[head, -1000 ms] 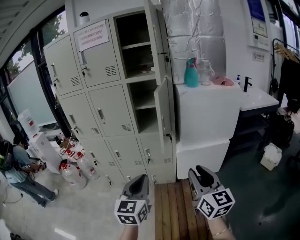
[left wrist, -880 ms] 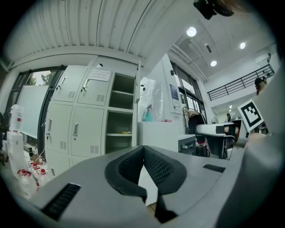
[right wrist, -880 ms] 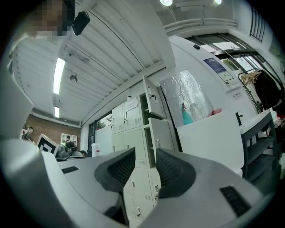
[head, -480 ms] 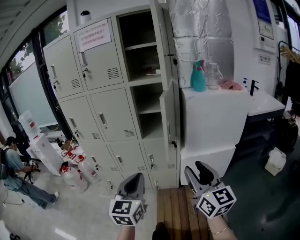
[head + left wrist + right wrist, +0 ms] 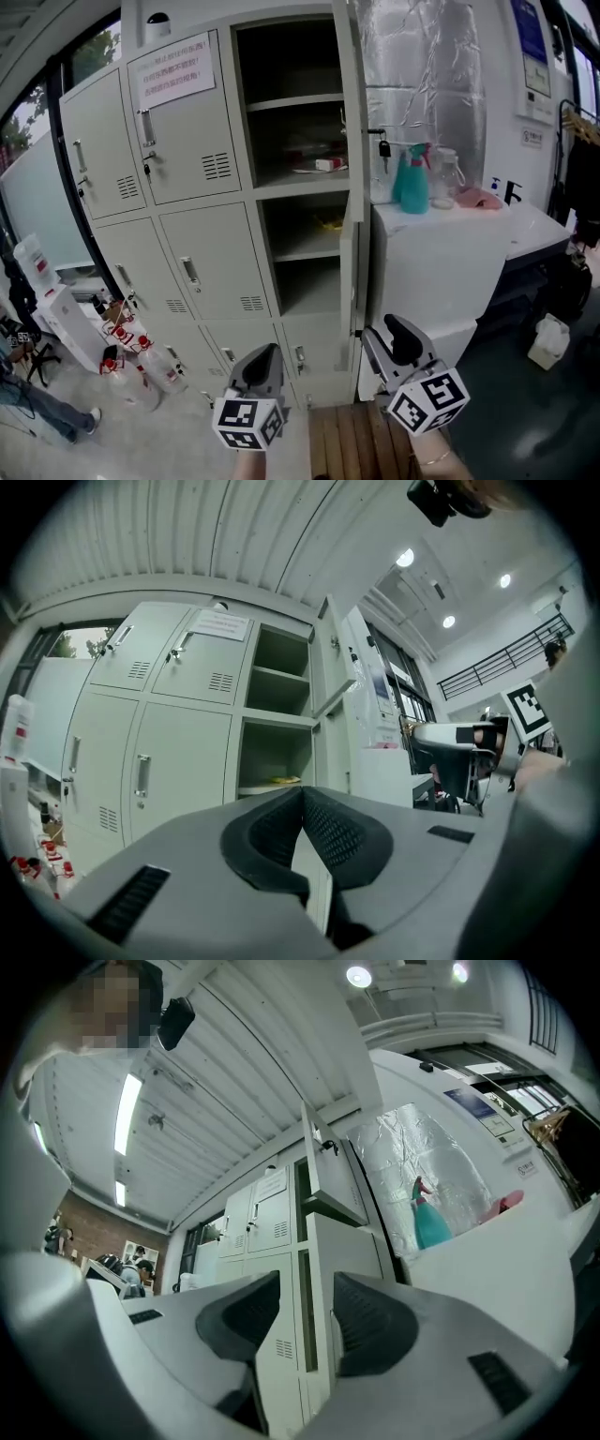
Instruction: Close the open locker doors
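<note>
The grey locker bank (image 5: 187, 234) stands ahead. Its right column has two open compartments. The upper door (image 5: 348, 94) and the middle door (image 5: 354, 281) both swing out toward me and show nearly edge-on. Keys (image 5: 382, 145) hang from the upper door. My left gripper (image 5: 266, 361) is low in front of the bottom lockers, shut and empty; in the left gripper view its pads (image 5: 302, 794) meet. My right gripper (image 5: 392, 339) hangs just right of the middle door, open with nothing between its jaws (image 5: 307, 1288); the door's edge (image 5: 342, 1260) shows beyond the gap.
A white cabinet (image 5: 441, 272) stands against the lockers' right side, with a teal spray bottle (image 5: 412, 183) and a jar on top. A sink counter (image 5: 536, 230) is further right. Water jugs (image 5: 141, 366) sit at the lower left. Wooden planks (image 5: 347, 450) lie underfoot.
I have come closer to the lockers, which now fill more of the head view. The open doors have turned from angled to nearly edge-on. Both grippers stay low in front.
</note>
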Demonstrator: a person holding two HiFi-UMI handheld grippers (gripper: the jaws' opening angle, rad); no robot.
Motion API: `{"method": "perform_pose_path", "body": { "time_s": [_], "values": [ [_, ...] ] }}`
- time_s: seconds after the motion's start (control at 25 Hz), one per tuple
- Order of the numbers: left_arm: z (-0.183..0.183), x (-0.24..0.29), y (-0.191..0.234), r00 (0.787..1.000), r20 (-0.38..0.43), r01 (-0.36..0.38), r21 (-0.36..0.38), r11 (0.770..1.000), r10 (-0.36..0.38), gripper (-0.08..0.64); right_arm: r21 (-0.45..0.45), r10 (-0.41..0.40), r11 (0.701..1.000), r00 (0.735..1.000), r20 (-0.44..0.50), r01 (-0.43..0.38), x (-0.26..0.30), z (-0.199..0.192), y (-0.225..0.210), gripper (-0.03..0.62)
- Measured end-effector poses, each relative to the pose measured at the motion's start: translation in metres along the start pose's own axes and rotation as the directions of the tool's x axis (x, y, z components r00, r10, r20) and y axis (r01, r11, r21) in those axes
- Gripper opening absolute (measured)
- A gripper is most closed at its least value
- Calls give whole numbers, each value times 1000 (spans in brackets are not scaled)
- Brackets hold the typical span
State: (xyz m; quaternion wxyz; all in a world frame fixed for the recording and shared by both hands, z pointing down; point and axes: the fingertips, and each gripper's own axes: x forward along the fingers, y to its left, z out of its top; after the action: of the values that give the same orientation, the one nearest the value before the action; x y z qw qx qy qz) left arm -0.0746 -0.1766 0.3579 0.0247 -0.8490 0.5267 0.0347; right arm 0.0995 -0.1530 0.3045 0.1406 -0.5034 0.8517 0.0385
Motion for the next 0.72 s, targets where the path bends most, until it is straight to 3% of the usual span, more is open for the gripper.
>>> {"method": "perform_pose_path", "body": {
  "time_s": [0.36,0.72],
  "values": [
    [7,73,62,999,16,47,-8,999,-47,20,-55,-25,998,999,45,28,84,5,-14,170],
    [-7,108,82,997,-9,70,-22,997,-71,20,-81,-40,996,996,82,47,105,13,-24,170]
  ]
}}
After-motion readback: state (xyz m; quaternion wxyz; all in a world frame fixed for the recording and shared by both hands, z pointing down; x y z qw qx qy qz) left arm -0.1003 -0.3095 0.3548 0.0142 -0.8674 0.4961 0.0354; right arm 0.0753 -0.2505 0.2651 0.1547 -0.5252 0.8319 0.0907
